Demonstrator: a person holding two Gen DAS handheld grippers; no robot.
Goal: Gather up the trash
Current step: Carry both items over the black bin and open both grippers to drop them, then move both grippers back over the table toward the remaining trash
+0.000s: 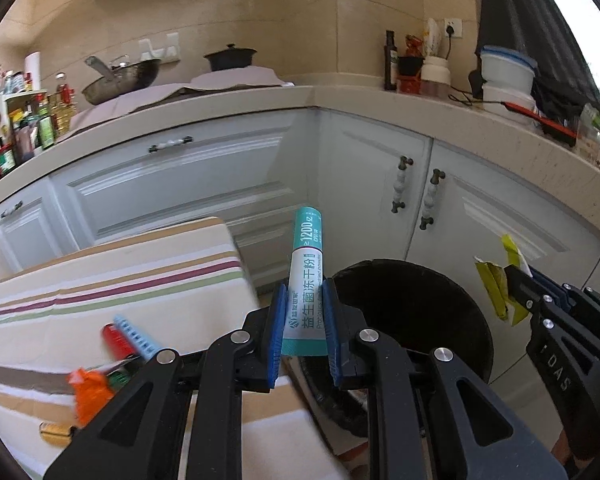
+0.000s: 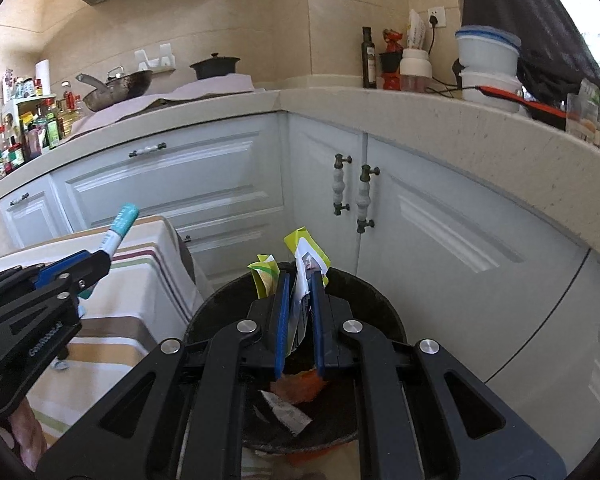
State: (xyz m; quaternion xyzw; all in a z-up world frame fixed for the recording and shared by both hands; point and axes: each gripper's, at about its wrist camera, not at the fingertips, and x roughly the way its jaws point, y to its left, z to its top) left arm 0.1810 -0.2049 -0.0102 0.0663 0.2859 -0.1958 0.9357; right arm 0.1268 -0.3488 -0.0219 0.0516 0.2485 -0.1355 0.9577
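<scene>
Left tongs (image 1: 305, 322): pinching one teal-and-white tube (image 1: 306, 280) between two blue pads (image 1: 275, 332); the tube stands nearly upright, its teal cap end up, above the near rim of the bin.
Right tongs (image 2: 299, 320): pressed together on one crumpled yellow-and-white wrapper (image 2: 306, 258), held directly over the bin's mouth.
Bin (image 2: 384, 316): one, black and round, on the floor in front of the white corner cabinets; inside lie at least two scraps, one orange (image 2: 300, 388) and one white (image 2: 286, 412), though the tongs hide much of the interior so the count may be low.
Table (image 1: 112, 280): one, under a striped cloth, just beside the bin on its left.
Left on the table: about four small pieces, a red one (image 1: 116, 340), a light blue comb-like one (image 1: 138, 336), an orange one (image 1: 90, 398) and a gold one (image 1: 54, 434); all blurred, so I can't say what they are.
Cabinet handles: two upright ones (image 2: 342, 184) side by side behind the bin.
Countertop (image 2: 420, 110): one wok (image 2: 118, 88), one black lidded pot (image 2: 214, 66).
</scene>
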